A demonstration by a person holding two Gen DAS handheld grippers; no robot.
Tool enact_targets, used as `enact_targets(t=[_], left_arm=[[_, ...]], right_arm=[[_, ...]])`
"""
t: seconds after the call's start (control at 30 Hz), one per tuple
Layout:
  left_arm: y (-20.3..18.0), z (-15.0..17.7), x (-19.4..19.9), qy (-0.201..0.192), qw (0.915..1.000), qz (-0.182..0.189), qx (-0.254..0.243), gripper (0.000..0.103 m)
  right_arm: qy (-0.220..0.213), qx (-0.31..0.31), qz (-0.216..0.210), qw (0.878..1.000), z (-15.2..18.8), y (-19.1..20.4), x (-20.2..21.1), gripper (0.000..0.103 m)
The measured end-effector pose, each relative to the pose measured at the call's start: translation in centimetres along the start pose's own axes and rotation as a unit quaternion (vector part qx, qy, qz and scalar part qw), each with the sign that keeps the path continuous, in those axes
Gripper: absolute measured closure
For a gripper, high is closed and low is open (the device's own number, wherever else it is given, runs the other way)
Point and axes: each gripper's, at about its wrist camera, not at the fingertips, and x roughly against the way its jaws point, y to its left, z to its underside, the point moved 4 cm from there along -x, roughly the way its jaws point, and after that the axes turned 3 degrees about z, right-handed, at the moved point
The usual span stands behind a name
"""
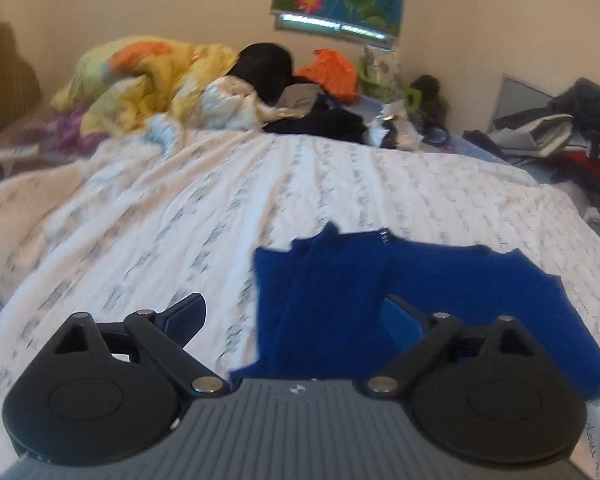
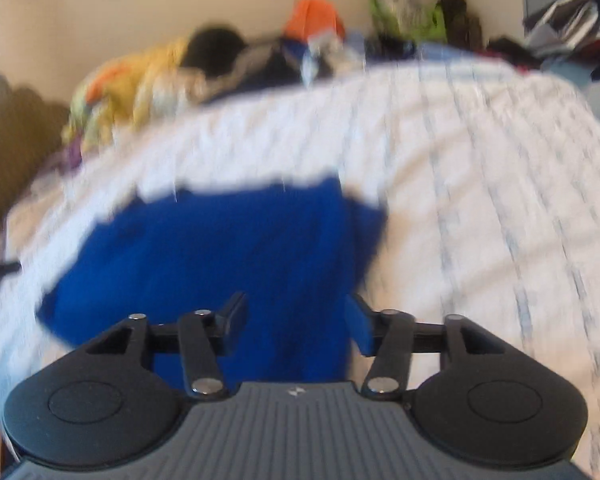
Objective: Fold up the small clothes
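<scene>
I am holding my left tongs (image 1: 296, 316) wide and my right tongs (image 2: 296, 320) partly apart, both gripping nothing, above the blue garment (image 1: 380, 300) lying on the white bedsheet (image 1: 180, 220), looking partly folded with more folds probably remaining.

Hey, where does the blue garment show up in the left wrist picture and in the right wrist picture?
Left wrist view: the blue garment lies lower centre to right, on the white sheet.
Right wrist view: the blue garment lies lower left to centre, blurred, on the white sheet.
Shared landmark: the orange bag at the far end of the bed.
</scene>
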Motion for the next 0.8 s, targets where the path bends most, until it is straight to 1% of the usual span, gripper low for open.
enact_targets(t=[0.03,0.07,0.1,0.13,0.17,0.2,0.23,0.27,0.3,0.33,0.37,0.4,0.43,0.53,0.6,0.63,0.67,0.7,0.73,0.77,0.8], left_arm=[[-1.8,-0.5,-1.6,-0.007,0.9997,0.009,-0.022,0.010],[-3.5,-0.7,-3.6,-0.003,0.9989,0.015,-0.044,0.013],[-5.0,-0.7,-5.8,0.012,0.9976,0.022,-0.065,0.016],[-6.7,-0.3,-8.6,0.032,0.9948,0.030,-0.091,0.022],[-7.5,0.1,-10.8,0.053,0.9923,0.026,-0.109,0.029],[-7.9,0.6,-12.8,0.079,0.9896,0.020,-0.119,0.033],[-7.8,1.4,-15.0,0.110,0.9859,0.024,-0.124,0.030],[-7.1,1.6,-16.0,0.111,0.9869,0.030,-0.113,0.017],[-6.0,1.6,-16.7,0.110,0.9883,0.027,-0.102,0.009],[-5.2,1.6,-17.2,0.116,0.9886,0.034,-0.089,0.001],[-4.3,1.7,-17.3,0.114,0.9890,0.044,-0.083,0.000],[-4.0,2.0,-17.2,0.108,0.9887,0.046,-0.092,0.000],[-3.8,2.1,-17.2,0.102,0.9890,0.051,-0.094,0.000],[-3.8,2.2,-16.9,0.095,0.9903,0.049,-0.089,0.000],[-3.8,2.3,-16.7,0.087,0.9912,0.047,-0.087,0.000],[-3.8,2.2,-16.7,0.087,0.9914,0.047,-0.086,0.000],[-3.8,2.2,-16.7,0.086,0.9915,0.047,-0.086,0.000],[-3.8,2.1,-16.8,0.085,0.9915,0.047,-0.086,0.000],[-3.9,2.0,-16.9,0.085,0.9916,0.047,-0.086,0.000],[-3.9,2.0,-16.9,0.084,0.9916,0.046,-0.086,0.000],[-3.9,2.0,-16.9,0.084,0.9916,0.046,-0.087,0.000]], right_arm=[[-0.006,0.004,-0.005,1.000,-0.9,0.8,-1.5,0.045],[-0.009,0.012,-0.008,1.000,-1.8,1.6,-3.7,0.045],[-0.003,0.019,-0.002,1.000,-2.1,2.2,-5.8,0.045],[0.012,0.028,0.018,0.999,-2.4,2.6,-8.3,0.045],[0.031,0.036,0.044,0.998,-2.6,2.7,-10.7,0.045],[0.050,0.046,0.066,0.996,-2.2,2.8,-12.7,0.045],[0.066,0.054,0.086,0.993,-1.6,2.6,-14.2,0.045],[0.053,0.068,0.093,0.992,-1.0,2.4,-14.6,0.044],[0.043,0.079,0.092,0.992,-0.5,2.1,-14.4,0.040],[0.033,0.075,0.081,0.993,0.2,1.5,-13.7,0.039],[0.021,0.068,0.064,0.995,0.7,0.6,-13.1,0.039],[0.003,0.067,0.048,0.997,1.2,0.1,-12.9,0.039],[-0.006,0.071,0.043,0.997,1.6,-0.1,-12.8,0.039],[0.001,0.089,0.060,0.994,1.0,0.9,-13.2,0.039],[0.010,0.062,0.076,0.995,0.2,1.2,-12.4,0.039],[0.001,0.044,0.081,0.996,-0.2,1.5,-11.4,0.038],[-0.019,0.032,0.067,0.997,-0.6,2.2,-10.1,0.037],[-0.032,0.025,0.041,0.998,-0.7,2.9,-9.2,0.037],[-0.030,0.024,0.021,0.999,-0.6,3.7,-8.9,0.033],[-0.015,0.030,0.016,0.999,-0.4,4.4,-9.2,0.032],[0.008,0.044,0.026,0.999,0.0,5.0,-10.0,0.031]])
